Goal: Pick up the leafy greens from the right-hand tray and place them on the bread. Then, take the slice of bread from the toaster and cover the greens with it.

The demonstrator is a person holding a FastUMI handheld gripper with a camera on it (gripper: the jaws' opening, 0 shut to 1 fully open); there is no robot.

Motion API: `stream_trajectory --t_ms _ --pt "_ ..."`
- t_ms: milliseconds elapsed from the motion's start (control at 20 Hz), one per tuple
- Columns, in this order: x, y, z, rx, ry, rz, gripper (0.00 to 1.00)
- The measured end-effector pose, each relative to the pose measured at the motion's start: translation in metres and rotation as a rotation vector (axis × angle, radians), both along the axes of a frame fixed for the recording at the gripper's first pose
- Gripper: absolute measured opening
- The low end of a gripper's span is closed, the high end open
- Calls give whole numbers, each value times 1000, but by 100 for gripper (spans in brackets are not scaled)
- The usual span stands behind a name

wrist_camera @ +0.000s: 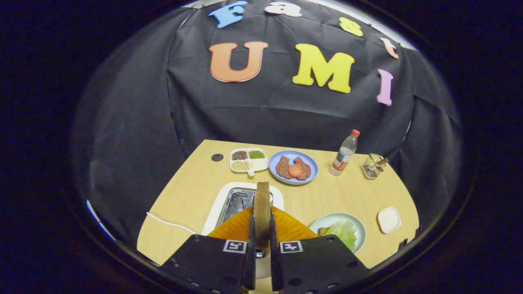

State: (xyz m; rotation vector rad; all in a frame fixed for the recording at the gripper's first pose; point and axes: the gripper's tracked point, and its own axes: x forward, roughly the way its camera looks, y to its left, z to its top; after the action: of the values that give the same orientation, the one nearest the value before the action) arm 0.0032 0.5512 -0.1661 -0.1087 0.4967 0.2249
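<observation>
**Brown bread slice held edge-on above the toaster**

Brown crust faces us: we see the bread slice (261, 212) standing upright between the two fingers of the gripper (262, 249), which are clenched on its flat sides, so we read the gripper as grasping the slice. Taking the white toaster (220, 204) as our landmark, the slice is held above its near end, and the metal slots lie open just beyond and left of the bread. An orange shape (286, 228) spreads out right behind the fingers, over the toaster's near end; we cannot tell what it is. A white cord (169, 222) trails left from the toaster across the wooden desk (188, 183). Right of the toaster sits a pale green plate (359, 232) carrying the leafy greens (343, 232), and a small white dish (389, 219) lies further right. Beyond the toaster we see a divided tray of grains (248, 160), a blue plate (310, 163) with meat and a tomato slice, a clear bottle (345, 153) with a red cap, and a wire basket (372, 166).
</observation>
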Motion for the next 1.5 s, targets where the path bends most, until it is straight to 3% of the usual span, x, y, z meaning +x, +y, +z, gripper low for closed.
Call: stream_trajectory --t_ms 250,450,850,1100,1500 --pt "-3 -25 37 79 -32 -9 15" --pt "9 -70 51 164 -62 -74 15" --pt "51 -169 -27 173 69 -215 15" --pt "61 -182 -65 269 155 -174 15" --pt "68 -182 -102 322 248 -206 15"
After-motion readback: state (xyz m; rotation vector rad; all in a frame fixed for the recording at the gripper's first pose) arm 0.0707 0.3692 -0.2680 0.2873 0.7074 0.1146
